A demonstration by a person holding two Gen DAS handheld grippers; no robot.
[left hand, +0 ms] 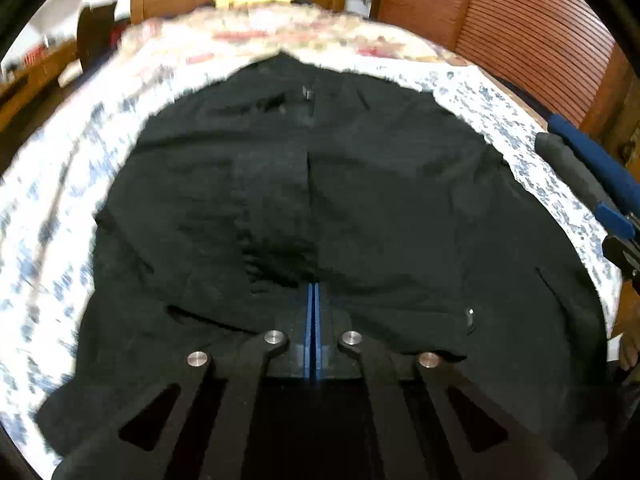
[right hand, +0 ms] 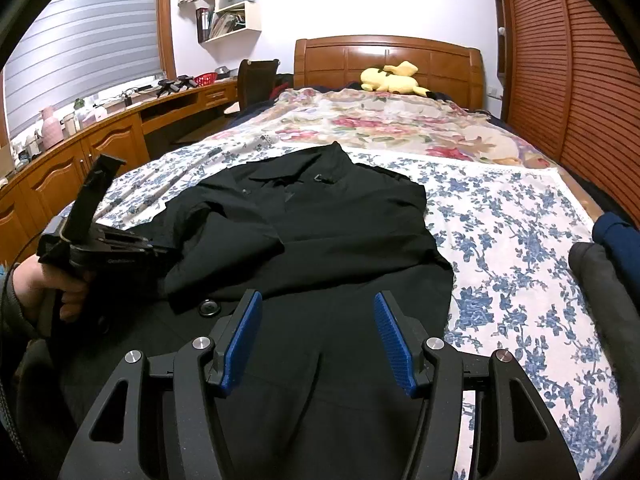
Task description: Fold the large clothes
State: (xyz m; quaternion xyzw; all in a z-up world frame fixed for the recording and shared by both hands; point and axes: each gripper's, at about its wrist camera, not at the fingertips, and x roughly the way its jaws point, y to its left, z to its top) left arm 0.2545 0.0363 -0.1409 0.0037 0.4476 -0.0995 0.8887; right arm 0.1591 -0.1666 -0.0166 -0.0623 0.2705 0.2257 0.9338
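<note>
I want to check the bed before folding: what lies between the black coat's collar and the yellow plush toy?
Only bedding: the blue-flowered sheet, then the floral blanket between black coat and yellow plush toy, in the right wrist view.

Black coat [right hand: 320,216] on blue-flowered white sheet [right hand: 500,216] (red-floral cream blanket [right hand: 380,124] beyond), yellow plush toy [right hand: 390,76].

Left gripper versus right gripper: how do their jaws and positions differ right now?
The left gripper has its blue pads pressed together, while the right gripper stands open with a clear gap between its pads. The left gripper's tips sit at a dark crease of the black coat; whether fabric is pinched I cannot tell. The right gripper holds nothing, with the coat's lower front showing between its jaws. Both are over the same coat on the floral bedsheet.
</note>
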